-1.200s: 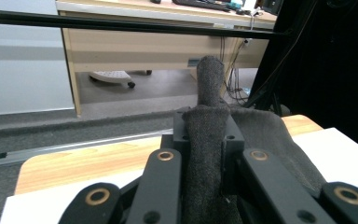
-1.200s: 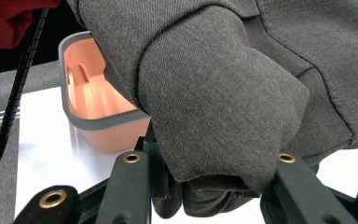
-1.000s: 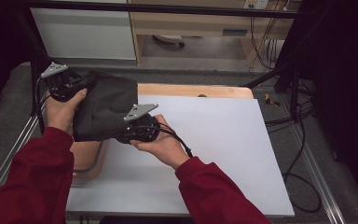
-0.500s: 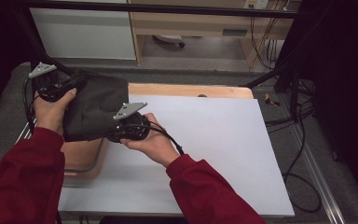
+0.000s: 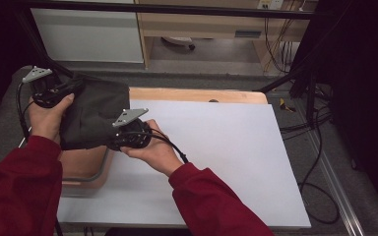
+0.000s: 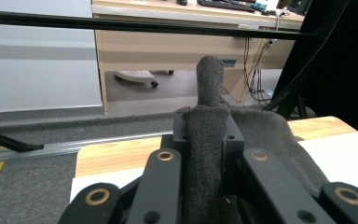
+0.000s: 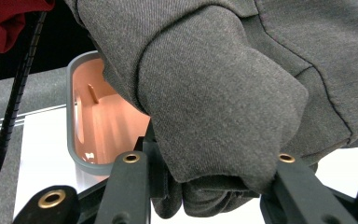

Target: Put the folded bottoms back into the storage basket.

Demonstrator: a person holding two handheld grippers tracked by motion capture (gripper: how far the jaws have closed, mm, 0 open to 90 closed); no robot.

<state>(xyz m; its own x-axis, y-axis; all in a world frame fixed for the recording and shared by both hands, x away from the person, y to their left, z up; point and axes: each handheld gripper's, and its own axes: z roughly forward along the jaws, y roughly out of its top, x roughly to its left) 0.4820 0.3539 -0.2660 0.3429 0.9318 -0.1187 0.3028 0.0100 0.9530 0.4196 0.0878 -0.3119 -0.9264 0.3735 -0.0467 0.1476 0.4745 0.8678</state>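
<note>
Both our hands have carried the dark grey garment (image 5: 92, 114) leftward since the earlier frames, off the white sheet (image 5: 216, 147) toward the pink tub (image 5: 81, 164). Left gripper (image 5: 71, 88): clenched tight on a pinched fold at the garment's far edge. Right gripper (image 5: 115, 140): jaws partway closed, grasping a thick bunched fold at its near edge. Garment: held up between us, above the tub's far end. Tub: left of the sheet, grey-rimmed.
</note>
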